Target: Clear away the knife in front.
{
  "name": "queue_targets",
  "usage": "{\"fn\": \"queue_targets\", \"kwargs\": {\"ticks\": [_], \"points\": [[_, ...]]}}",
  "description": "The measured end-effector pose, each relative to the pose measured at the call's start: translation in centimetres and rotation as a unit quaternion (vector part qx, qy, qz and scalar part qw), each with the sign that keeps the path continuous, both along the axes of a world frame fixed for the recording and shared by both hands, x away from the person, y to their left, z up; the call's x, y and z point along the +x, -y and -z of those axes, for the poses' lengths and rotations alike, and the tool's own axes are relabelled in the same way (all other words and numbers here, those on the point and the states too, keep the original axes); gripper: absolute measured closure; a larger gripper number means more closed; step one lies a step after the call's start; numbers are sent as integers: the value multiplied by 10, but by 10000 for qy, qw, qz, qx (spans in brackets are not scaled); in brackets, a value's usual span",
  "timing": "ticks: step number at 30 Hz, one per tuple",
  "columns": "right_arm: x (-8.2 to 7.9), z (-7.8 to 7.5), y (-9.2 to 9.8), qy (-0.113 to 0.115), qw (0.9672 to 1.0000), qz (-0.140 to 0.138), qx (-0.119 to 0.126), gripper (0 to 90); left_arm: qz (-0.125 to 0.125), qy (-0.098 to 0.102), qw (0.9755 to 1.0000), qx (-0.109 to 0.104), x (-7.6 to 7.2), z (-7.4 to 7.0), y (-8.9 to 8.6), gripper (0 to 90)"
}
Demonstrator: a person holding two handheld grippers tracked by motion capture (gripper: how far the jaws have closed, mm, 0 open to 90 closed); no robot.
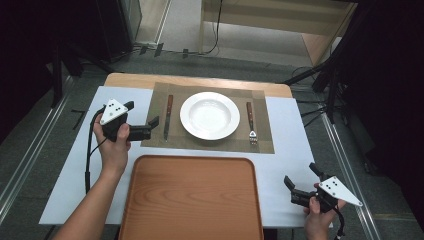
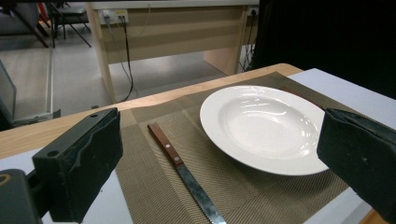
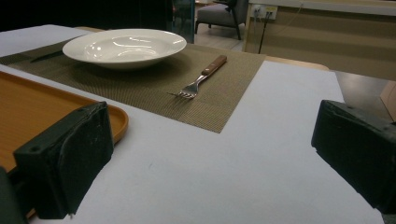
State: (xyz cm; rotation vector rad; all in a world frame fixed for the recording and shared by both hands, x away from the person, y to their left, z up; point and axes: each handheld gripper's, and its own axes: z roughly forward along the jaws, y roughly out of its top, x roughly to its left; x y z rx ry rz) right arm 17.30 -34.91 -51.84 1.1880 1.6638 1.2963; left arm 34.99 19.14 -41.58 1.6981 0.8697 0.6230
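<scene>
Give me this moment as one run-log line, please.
left gripper open by knife | right gripper open, idle | plate, fork on mat | tray bare

Counted on the table: one white plate, one knife with a wooden handle, one fork with a wooden handle, one woven placemat under all three, one wooden tray holding nothing. One white sheet covering most of the tabletop. Two grippers, one per hand: left gripper and right gripper, each with two black jaws spread wide, four jaws altogether, and one grey three-cornered plate on top of each, two plates in sum. Two hands, two forearms.
</scene>
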Motion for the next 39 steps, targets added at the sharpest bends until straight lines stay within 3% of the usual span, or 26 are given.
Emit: {"fn": "queue_targets", "kwargs": {"ticks": [16,25,39], "points": [[2,1,0,-4,10000,11,1,0,-88,-294,9995,92,40,9,13,0],[2,1,1,-14,10000,-11,5,0,-61,-402,9988,258,60,8,25,0],[3,1,1,-31,10000,-17,8,0,-32,-783,9965,301,91,9,39,0]]}}
